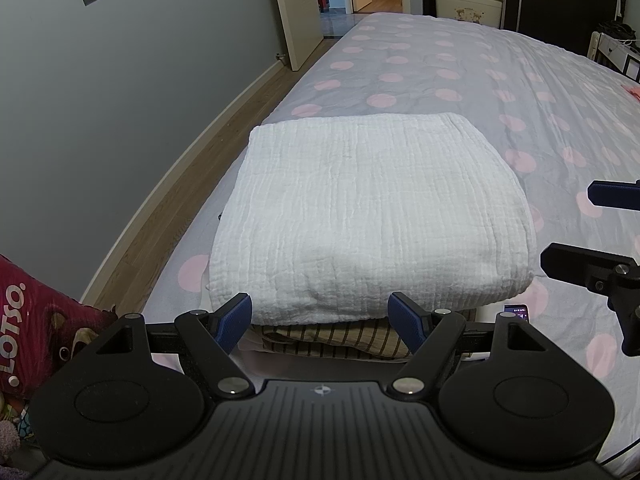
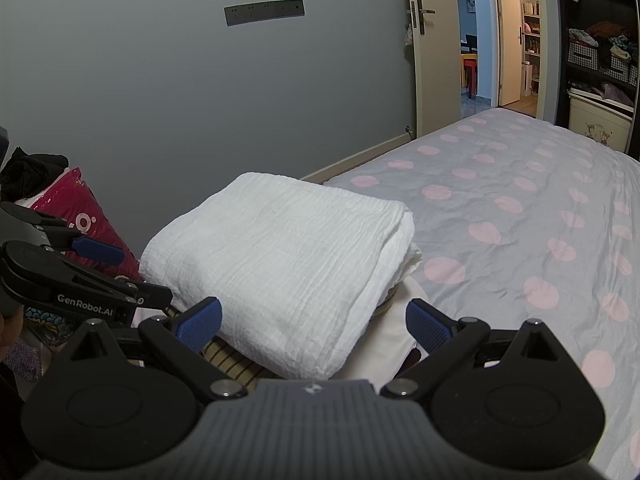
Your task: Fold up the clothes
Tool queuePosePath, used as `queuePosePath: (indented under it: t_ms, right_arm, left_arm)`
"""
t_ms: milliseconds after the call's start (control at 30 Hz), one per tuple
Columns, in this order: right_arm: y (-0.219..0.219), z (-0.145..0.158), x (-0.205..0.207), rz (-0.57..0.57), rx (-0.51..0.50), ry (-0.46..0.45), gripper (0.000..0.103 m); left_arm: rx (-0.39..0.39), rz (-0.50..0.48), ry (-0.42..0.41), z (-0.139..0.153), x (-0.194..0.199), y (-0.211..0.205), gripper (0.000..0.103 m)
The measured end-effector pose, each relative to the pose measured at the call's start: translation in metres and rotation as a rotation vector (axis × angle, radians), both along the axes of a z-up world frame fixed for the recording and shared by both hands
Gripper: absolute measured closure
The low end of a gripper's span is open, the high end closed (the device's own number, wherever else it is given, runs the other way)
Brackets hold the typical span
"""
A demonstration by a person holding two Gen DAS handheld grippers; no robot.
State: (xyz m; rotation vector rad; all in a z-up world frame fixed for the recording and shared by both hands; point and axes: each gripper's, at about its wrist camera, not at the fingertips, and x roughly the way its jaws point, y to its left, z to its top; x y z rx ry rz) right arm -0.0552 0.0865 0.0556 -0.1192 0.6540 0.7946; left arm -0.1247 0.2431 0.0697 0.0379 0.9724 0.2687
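A folded white crinkled cloth (image 1: 372, 216) lies on top of a stack near the bed's near left edge. It also shows in the right wrist view (image 2: 288, 268). Under it lies a brown striped folded garment (image 1: 320, 338), and white fabric (image 2: 394, 334) pokes out on the right side. My left gripper (image 1: 322, 322) is open and empty, its jaws just short of the stack's near edge. My right gripper (image 2: 314, 320) is open and empty, at the stack's near right corner. It also shows at the right edge of the left wrist view (image 1: 576, 224).
The bed (image 1: 460, 80) has a grey cover with pink dots. A red Lotso bag (image 1: 28, 320) stands on the left by the grey wall. A phone (image 1: 517, 313) lies right of the stack. An open door (image 1: 296, 8) and shelves are beyond the bed.
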Motion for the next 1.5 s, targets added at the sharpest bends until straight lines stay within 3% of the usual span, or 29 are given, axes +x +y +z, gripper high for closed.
queuePosePath:
  t_ms: [1500]
  right_arm:
    - [0.0019,-0.0018,-0.0004,0.003,-0.008,0.006,0.003]
  left_arm:
    - [0.001,0.002,0.003,-0.0005,-0.0011,0.0012,0.029]
